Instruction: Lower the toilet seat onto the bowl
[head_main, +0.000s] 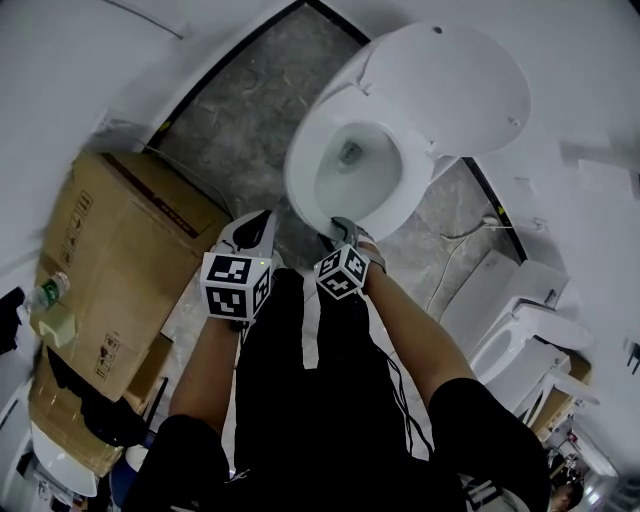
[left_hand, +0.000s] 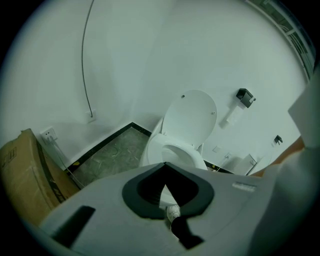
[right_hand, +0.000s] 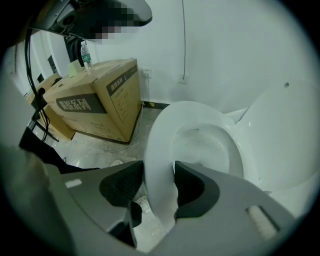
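Right hand-held gripper (right_hand: 159, 169) astride toilet seat (right_hand: 155, 134)

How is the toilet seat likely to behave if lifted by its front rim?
The toilet seat looks like rigid plastic, so it probably will not flex. Its glossy rim, between the jaws of the right gripper, may slip. Hinged at the back, it likely pivots.

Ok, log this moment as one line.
toilet seat: down on bowl | lid: up | right gripper: jaws astride the front rim | left gripper: jaws shut, empty
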